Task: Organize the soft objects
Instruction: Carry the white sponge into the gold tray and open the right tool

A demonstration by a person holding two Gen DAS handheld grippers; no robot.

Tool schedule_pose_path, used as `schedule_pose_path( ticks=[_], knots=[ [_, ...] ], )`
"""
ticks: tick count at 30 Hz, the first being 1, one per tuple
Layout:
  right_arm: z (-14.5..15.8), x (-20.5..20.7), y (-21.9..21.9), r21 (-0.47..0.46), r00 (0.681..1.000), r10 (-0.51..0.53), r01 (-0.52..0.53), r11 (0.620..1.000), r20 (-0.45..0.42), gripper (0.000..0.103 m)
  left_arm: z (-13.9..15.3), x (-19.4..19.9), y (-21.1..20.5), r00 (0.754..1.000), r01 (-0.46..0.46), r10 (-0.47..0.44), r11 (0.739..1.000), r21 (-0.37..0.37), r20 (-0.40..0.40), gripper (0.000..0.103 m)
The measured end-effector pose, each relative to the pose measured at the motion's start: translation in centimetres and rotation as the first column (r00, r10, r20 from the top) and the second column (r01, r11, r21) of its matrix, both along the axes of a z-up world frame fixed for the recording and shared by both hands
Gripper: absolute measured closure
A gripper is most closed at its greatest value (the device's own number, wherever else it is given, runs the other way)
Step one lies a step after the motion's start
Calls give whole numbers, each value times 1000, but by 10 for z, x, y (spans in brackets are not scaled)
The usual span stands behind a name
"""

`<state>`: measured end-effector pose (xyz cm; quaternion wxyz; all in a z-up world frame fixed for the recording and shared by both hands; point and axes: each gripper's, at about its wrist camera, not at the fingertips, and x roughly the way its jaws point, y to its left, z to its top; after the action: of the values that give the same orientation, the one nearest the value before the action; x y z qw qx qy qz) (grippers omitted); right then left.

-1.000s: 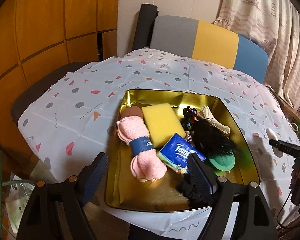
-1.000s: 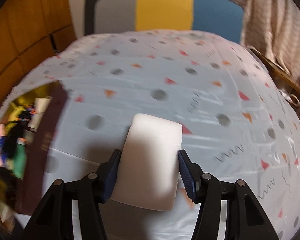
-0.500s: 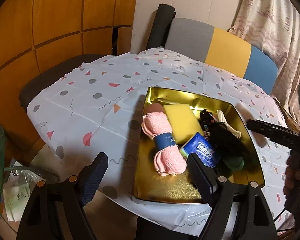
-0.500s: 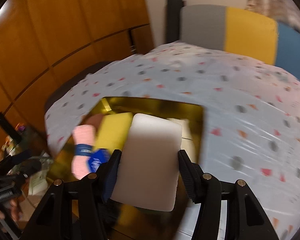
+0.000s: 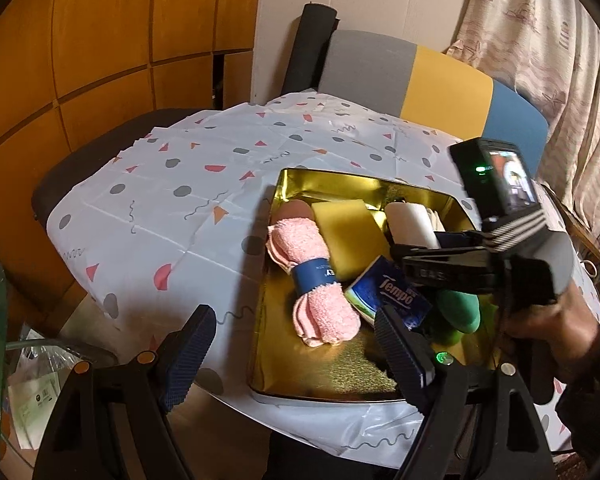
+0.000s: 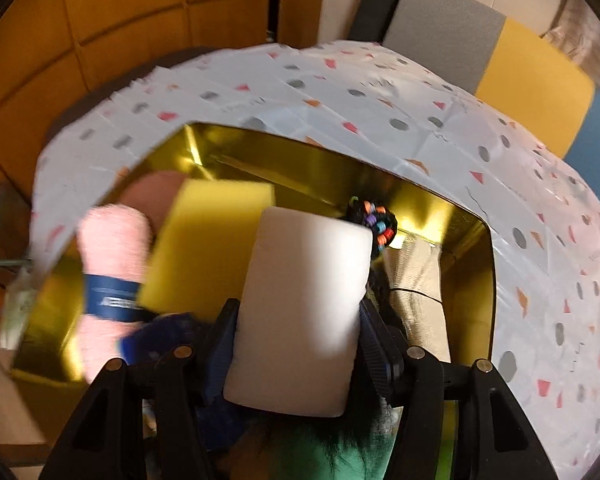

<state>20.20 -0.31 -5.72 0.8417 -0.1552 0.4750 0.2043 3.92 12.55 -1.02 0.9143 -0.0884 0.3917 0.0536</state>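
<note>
**White sponge over the tray**

Now the right gripper [image 6: 298,344] clamps the white sponge [image 6: 300,312] by its long sides and holds it above the gold tray [image 5: 380,390], likely to set it among the other soft things. The left gripper [image 5: 296,356] hangs open and empty at the near rim. The yellow sponge [image 5: 352,236], pink towel [image 5: 316,276], tissue pack [image 5: 392,296] and beaded hair piece [image 6: 374,226] crowd the tray floor, so free space is scarce.

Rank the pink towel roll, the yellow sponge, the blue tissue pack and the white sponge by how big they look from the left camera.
1. Pink towel roll
2. Yellow sponge
3. Blue tissue pack, partly hidden by the left tongs' finger
4. White sponge, partly hidden by the right tongs holding it, so its rank is unsure
</note>
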Motion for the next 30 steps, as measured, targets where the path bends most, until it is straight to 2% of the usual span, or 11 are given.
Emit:
schedule_pose_path(
  ticks=[3,5,8,9,13,15,19,23,25,27,30],
  knots=[
    [-12,7,-5,-19,999,-37,36,999,-33,45,1,0,-4,1000,11,-11,1000,0,2,20],
    [-14,7,-11,40,996,-50,53,998,-68,45,2,-1,-7,1000,20,-20,1000,3,6,20],
    [-8,1,-18,83,998,-49,53,995,-40,42,3,-1,-10,1000,26,-27,1000,4,6,20],
    [-6,-1,-20,97,998,-45,48,994,-36,36,4,-1,-11,1000,28,-28,1000,5,6,20],
    [5,-9,-30,148,998,-65,63,987,7,29,5,-3,-17,999,36,-36,999,12,8,20],
    [11,-11,-35,176,997,-80,76,982,19,20,6,-4,-20,999,42,-42,999,17,8,20],
    [18,-16,-46,204,993,-109,99,974,36,19,7,-4,-24,999,49,-49,999,23,8,20],
    [22,-23,-58,230,989,-140,125,965,48,10,9,-6,-31,998,55,-55,998,36,11,20],
    [26,-29,-64,240,986,-156,136,961,65,9,9,-7,-34,998,54,-54,998,46,13,20],
    [30,-36,-69,244,980,-177,151,958,87,2,9,-8,-37,999,50,-51,997,57,16,20],
    [39,-52,-80,260,966,-223,183,948,131,0,12,-11,-41,999,33,-36,996,81,39,20]
  ],
)
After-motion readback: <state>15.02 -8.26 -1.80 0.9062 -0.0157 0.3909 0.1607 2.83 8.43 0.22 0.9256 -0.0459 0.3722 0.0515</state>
